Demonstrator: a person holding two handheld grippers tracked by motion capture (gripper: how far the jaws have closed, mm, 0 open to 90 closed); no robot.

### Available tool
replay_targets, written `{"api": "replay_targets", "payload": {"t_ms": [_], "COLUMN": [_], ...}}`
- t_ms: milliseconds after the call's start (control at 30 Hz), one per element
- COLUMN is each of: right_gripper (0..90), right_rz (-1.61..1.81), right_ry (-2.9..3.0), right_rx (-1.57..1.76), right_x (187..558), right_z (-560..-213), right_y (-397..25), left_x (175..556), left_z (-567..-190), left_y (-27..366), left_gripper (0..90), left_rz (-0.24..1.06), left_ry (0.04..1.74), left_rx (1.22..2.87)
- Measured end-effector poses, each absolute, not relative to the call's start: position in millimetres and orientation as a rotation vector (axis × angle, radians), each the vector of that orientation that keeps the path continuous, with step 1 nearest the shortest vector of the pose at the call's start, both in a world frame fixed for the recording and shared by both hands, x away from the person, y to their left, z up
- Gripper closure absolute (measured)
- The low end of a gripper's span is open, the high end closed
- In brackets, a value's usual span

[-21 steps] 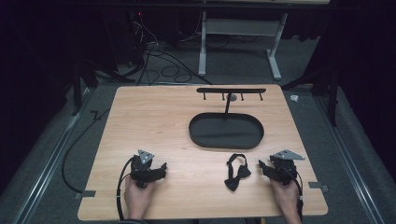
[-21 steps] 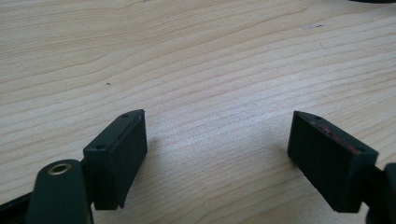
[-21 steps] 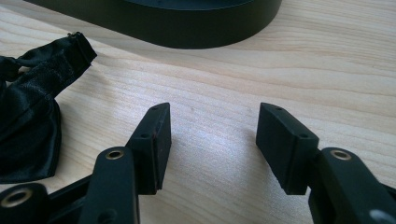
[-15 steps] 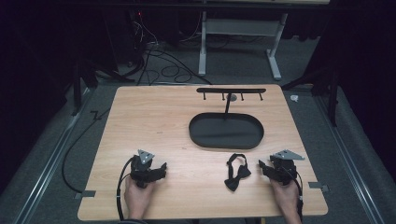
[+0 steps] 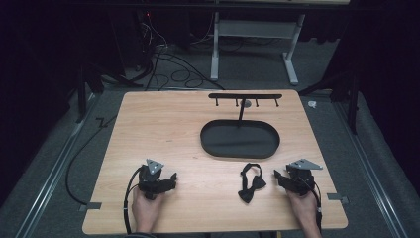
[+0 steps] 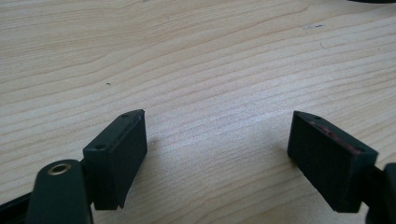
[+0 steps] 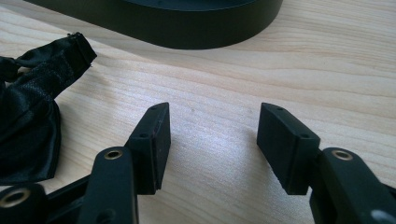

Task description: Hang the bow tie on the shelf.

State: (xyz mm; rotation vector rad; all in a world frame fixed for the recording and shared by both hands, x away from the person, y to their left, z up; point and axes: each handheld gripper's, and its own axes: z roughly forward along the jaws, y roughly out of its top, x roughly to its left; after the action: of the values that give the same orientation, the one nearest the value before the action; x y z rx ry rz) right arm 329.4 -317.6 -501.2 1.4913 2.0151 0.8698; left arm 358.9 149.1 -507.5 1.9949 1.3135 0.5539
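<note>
I rest both grippers, left gripper (image 5: 171, 179) and right gripper (image 5: 278, 177), wide apart-jawed at the bench's (image 5: 163, 124) near edge, bow tie (image 5: 250, 182) partly cut off in the right gripper view.

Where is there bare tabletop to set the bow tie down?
The whole left half of the table, from the left gripper back to the far edge, is bare. It is crowded on the right: tray, hook stand, bow tie, right gripper.

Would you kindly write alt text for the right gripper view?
The right claw rests open and empty on the wooden table. A black bow tie lies beside it, apart from it, and a black oval tray sits beyond.
</note>
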Motion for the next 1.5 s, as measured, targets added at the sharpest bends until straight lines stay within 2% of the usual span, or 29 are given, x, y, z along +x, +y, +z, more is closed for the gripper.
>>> {"api": "replay_targets", "payload": {"t_ms": [400, 867, 1500], "right_gripper": [46.3, 53.1, 57.7], "right_rz": [0.885, 0.988, 1.086], "right_ry": [2.012, 2.015, 2.099], "right_rx": [1.499, 1.484, 1.375], "right_x": [332, 325, 331], "right_z": [-501, -494, -471], "right_y": [-320, -317, -288], "left_x": [359, 359, 359], "left_z": [-507, -507, -507], "left_y": [149, 149, 149], "left_gripper": [20.2, 20.3, 20.3], "left_rz": [0.554, 0.552, 0.552], "left_ry": [1.314, 1.315, 1.315], "left_rx": [1.995, 1.995, 1.996]}}
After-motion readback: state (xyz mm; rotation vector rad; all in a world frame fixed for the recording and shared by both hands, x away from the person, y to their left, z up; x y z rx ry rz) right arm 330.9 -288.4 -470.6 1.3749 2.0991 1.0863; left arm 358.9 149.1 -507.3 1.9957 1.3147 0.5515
